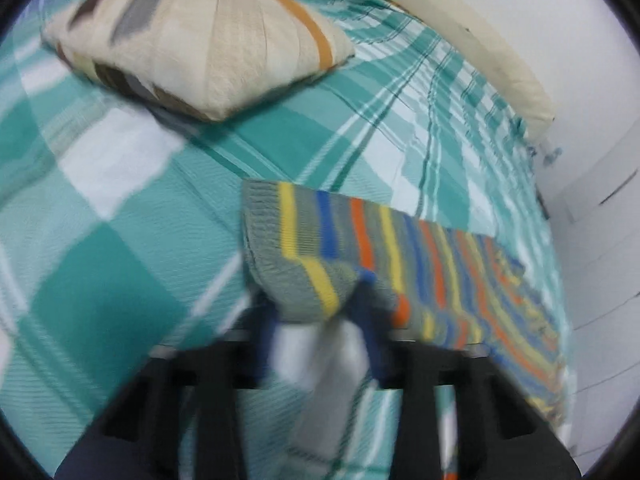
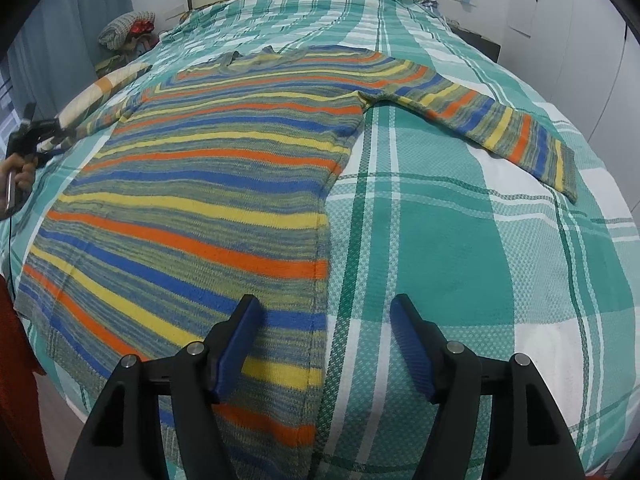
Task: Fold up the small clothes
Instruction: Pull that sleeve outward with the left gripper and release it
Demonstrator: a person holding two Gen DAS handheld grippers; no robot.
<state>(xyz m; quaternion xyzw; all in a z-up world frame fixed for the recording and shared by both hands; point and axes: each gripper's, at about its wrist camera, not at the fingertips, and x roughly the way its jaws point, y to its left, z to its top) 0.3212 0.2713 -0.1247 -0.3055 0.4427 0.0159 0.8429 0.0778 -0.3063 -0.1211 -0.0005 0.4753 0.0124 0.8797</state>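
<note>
striped sweater [image 2: 208, 184], teal plaid bedspread [image 2: 460, 240]

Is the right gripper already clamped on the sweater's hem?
No. The right gripper hovers with its jaws wide apart above the striped sweater, straddling its side edge without pinching any fabric.

The left gripper [image 1: 316, 312] tilts downward with its jaws pinched shut on a sleeve cuff [image 1: 308, 280] bunched between them. The right gripper [image 2: 326, 340] also slants down, jaws spread wide and gripping nothing. A hand [image 2: 18, 170] carries the left gripper.
</note>
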